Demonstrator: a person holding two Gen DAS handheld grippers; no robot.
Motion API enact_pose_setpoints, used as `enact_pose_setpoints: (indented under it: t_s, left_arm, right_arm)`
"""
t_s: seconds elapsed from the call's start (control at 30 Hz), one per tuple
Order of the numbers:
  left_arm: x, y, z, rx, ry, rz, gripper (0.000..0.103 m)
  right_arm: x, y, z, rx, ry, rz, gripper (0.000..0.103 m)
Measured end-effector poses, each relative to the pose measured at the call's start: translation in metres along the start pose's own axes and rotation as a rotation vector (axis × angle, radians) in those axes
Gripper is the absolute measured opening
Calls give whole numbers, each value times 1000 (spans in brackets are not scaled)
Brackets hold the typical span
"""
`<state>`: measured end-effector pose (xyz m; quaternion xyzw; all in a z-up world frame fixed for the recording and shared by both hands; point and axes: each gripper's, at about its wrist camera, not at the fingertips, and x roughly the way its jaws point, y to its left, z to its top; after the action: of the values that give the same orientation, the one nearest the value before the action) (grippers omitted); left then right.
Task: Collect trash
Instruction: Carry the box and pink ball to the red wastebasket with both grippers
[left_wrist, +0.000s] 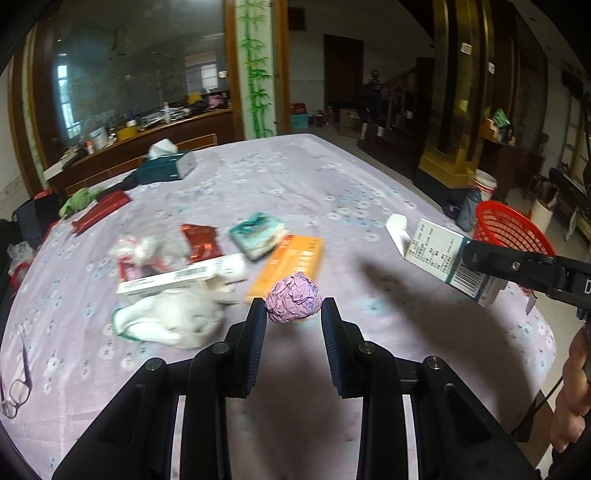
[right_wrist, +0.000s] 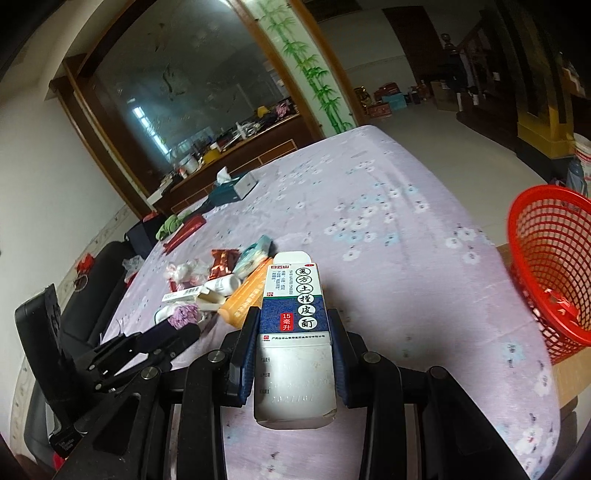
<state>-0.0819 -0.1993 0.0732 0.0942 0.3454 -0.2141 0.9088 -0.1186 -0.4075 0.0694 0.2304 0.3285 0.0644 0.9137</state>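
Observation:
My left gripper (left_wrist: 293, 314) is shut on a crumpled purple paper ball (left_wrist: 293, 297), held just above the lilac floral tablecloth (left_wrist: 332, 192). In the right wrist view that ball (right_wrist: 183, 314) shows at the left gripper's tips (right_wrist: 184, 332). My right gripper (right_wrist: 293, 317) is shut on a white and blue medicine box (right_wrist: 295, 325) with its top flap open; the same box (left_wrist: 443, 258) hangs at the right in the left wrist view. A red mesh basket (right_wrist: 550, 266) stands past the table's right edge, with red scraps inside.
A pile lies mid-table: an orange box (left_wrist: 291, 258), a teal tissue pack (left_wrist: 258, 232), a red wrapper (left_wrist: 201, 242), a white carton (left_wrist: 173, 278) and a white glove (left_wrist: 173, 321). Glasses (left_wrist: 14, 391) lie front left. A tissue box (left_wrist: 166, 166) sits far back.

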Motion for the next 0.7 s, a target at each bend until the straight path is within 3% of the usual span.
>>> enact_pose_setpoints:
  t_s: [0.7]
  left_arm:
    - [20, -134, 37, 188, 29, -222, 29]
  right_arm:
    - [-97, -107, 4, 198, -156, -108, 37]
